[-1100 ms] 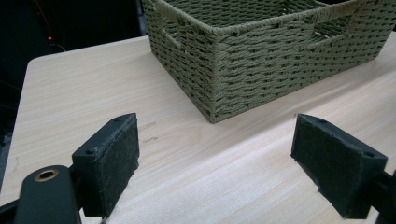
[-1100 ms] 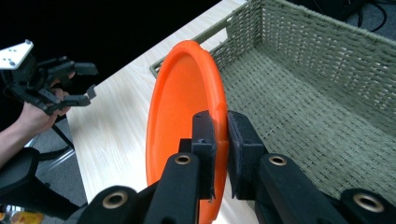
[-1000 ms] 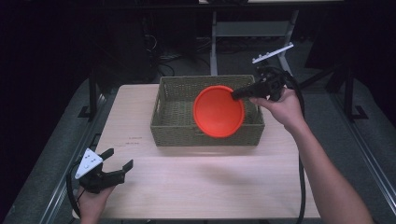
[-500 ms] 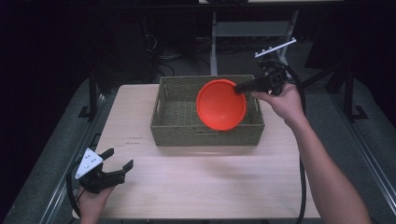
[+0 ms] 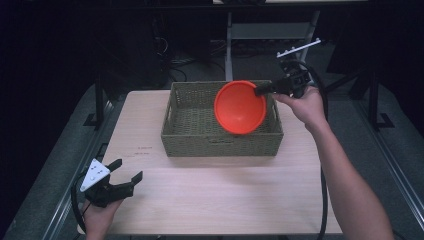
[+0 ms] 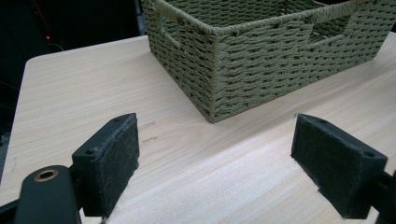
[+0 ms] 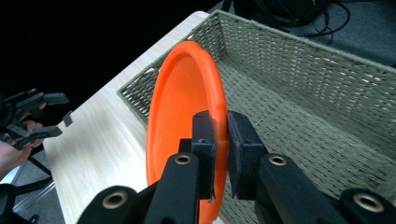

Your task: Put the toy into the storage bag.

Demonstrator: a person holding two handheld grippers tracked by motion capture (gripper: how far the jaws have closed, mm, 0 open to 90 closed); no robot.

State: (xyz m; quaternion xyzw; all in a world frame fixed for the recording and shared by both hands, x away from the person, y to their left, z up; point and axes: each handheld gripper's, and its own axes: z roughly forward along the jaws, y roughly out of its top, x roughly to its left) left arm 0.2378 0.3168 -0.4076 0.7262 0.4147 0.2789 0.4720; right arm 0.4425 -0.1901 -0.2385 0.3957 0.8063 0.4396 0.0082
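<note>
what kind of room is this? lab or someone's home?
Most likely a lab or recording workspace, not a home: a bare wooden table in a dark room, cables on the floor behind it, metal stand legs, and handheld grippers over a wicker basket.

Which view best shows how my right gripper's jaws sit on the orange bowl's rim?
The right gripper view: the right gripper pinches the orange bowl by its rim, one jaw each side. The high view shows it distantly, tilted above the basket.
</note>
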